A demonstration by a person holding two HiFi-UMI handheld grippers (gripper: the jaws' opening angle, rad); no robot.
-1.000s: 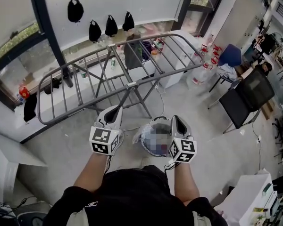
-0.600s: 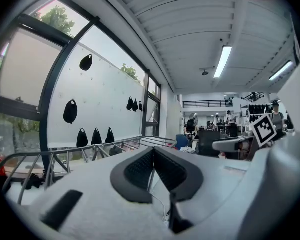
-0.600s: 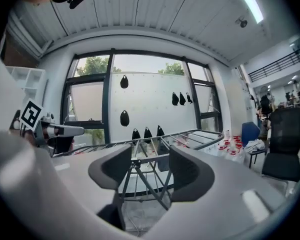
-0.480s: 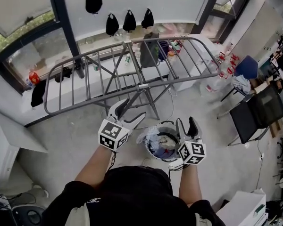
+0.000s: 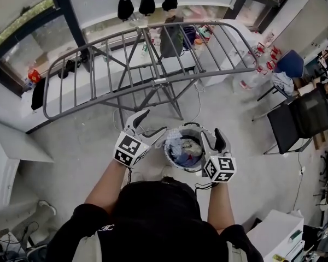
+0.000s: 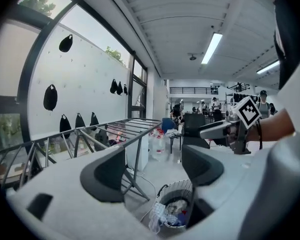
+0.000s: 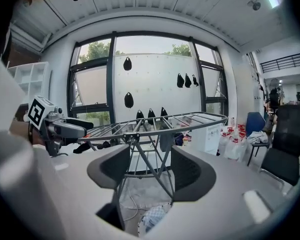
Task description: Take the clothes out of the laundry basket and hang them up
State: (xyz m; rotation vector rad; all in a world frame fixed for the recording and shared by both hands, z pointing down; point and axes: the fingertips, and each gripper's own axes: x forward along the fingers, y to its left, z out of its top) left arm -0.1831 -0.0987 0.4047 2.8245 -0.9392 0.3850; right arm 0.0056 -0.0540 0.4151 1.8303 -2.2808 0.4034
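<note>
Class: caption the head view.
Left gripper and right gripper, jaws just opened and empty, flank full laundry basket by drying rack.

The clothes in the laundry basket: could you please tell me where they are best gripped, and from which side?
Probably the pale checked cloth spilling over the rim of the laundry basket, at the head view's left: it lies loose on top. Come from above, since the basket's wall blocks the sides.

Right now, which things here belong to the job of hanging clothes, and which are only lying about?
For the job: laundry basket, clothes inside it, drying rack.
Lying about: black chair, blue chair, black items hung on the wall.
</note>
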